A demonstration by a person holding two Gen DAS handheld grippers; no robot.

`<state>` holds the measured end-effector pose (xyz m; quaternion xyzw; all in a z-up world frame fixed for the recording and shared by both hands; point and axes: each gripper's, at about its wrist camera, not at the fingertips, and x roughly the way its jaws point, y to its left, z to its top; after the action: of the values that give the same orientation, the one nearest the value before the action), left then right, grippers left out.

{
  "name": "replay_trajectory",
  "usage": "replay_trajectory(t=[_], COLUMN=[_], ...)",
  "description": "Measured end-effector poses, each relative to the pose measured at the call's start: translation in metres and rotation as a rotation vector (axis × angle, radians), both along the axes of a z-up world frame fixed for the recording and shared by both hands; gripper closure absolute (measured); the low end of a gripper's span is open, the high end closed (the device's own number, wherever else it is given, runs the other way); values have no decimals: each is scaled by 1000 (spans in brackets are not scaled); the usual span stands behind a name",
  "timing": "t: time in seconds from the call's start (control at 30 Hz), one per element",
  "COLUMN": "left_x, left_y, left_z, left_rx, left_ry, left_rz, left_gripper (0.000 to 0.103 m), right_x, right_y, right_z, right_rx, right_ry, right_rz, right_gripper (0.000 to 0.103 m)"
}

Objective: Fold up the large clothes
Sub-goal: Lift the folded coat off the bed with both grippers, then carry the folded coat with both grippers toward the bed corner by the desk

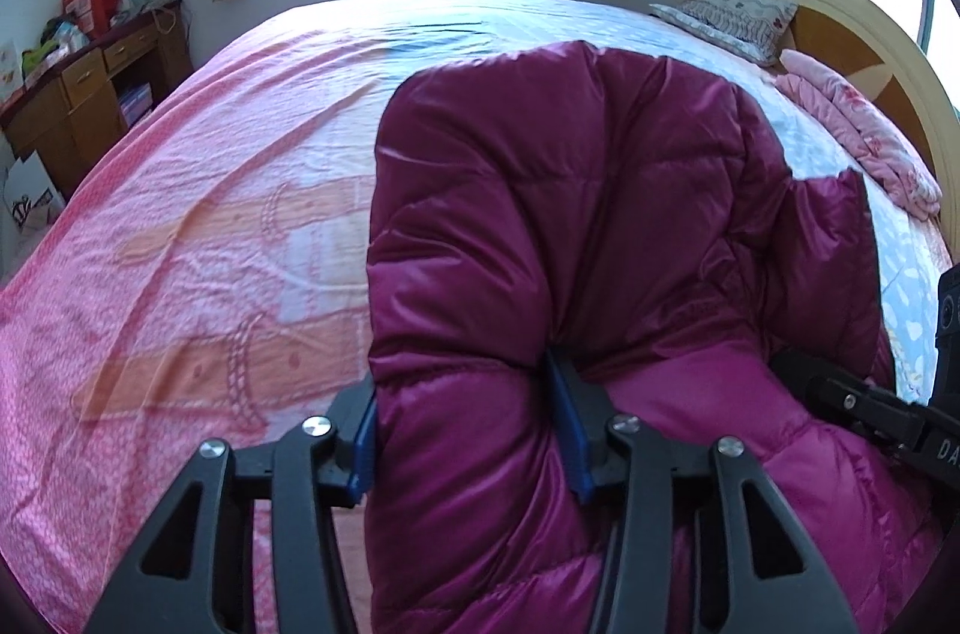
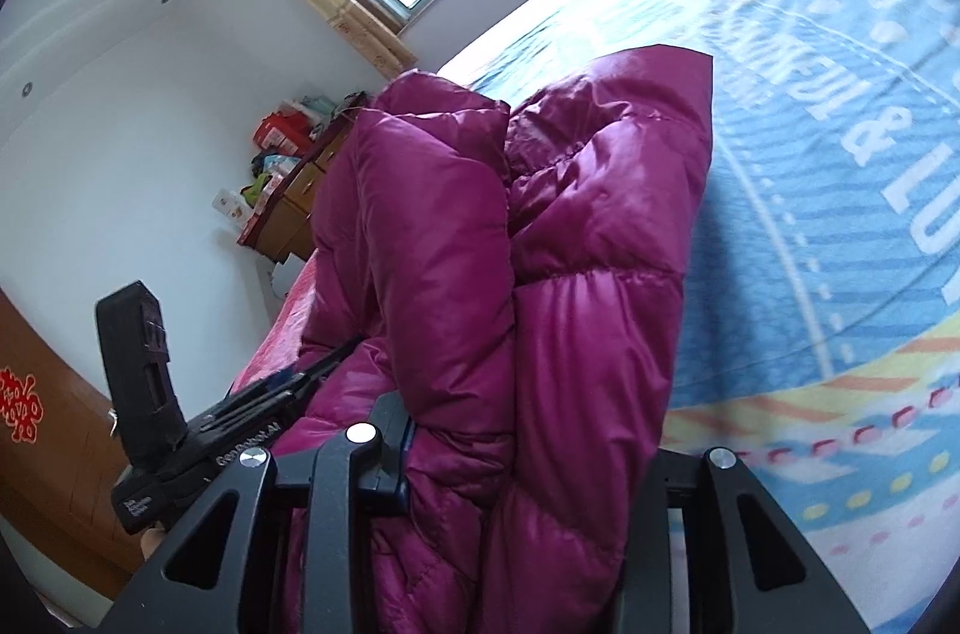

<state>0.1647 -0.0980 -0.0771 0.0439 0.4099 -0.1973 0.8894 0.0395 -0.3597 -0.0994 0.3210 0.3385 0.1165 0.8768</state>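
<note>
So both grippers are hanging onto a big puffy magenta jacket (image 1: 570,214) that's bunched up and lifted off the bed (image 1: 210,214), over the side nearer the pillow (image 1: 726,18). The left gripper (image 1: 468,430) is pinching a thick roll of the quilted fabric, jaws spread fairly wide around it because the padding is filling the gap. The right gripper (image 2: 522,466) is doing the same on another fat bundle of the jacket, jaws also held apart by all that stuffing, though its right-hand finger is hidden behind the cloth so I'm judging by the bulge. The two tools are sitting close together, and you can see each one poking into the other's camera view. What's worrying me: that shell fabric is looking really slick and shiny, and the down is compressing, so I'm guessing the grip is squeezing air more than cloth and a layer could be sliding out mid-swing. Also each jaw seems to be catching several layers at once, so the fold could be coming out lopsided with a sleeve trapped inside. And with the grippers this near each other, they could be bumping while laying it down on the bed.
</note>
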Motion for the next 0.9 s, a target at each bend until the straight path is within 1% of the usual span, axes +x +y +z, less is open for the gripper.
replay_trajectory(t=[0.13,0.33,0.53,0.73,0.9], left_x=[-4,-6,-8,-13,-17], left_y=[24,53,85,122,162], left_z=[0,2,8,20,31], left_rx=[-27,-55,-81,-99,-115], left_ry=[13,21,12,-31,-63], left_rz=[27,91,181,282,371], left_gripper=[57,61,62,62,62], right_x=[7,19,45,68,90], right_y=[10,38,68,111,148], right_z=[12,25,29,43,53], right_rx=[-3,-55,-36,-57,-38], right_ry=[-24,-52,-63,-112,-140], right_rz=[45,119,210,320,412], right_gripper=[68,68,69,69,69])
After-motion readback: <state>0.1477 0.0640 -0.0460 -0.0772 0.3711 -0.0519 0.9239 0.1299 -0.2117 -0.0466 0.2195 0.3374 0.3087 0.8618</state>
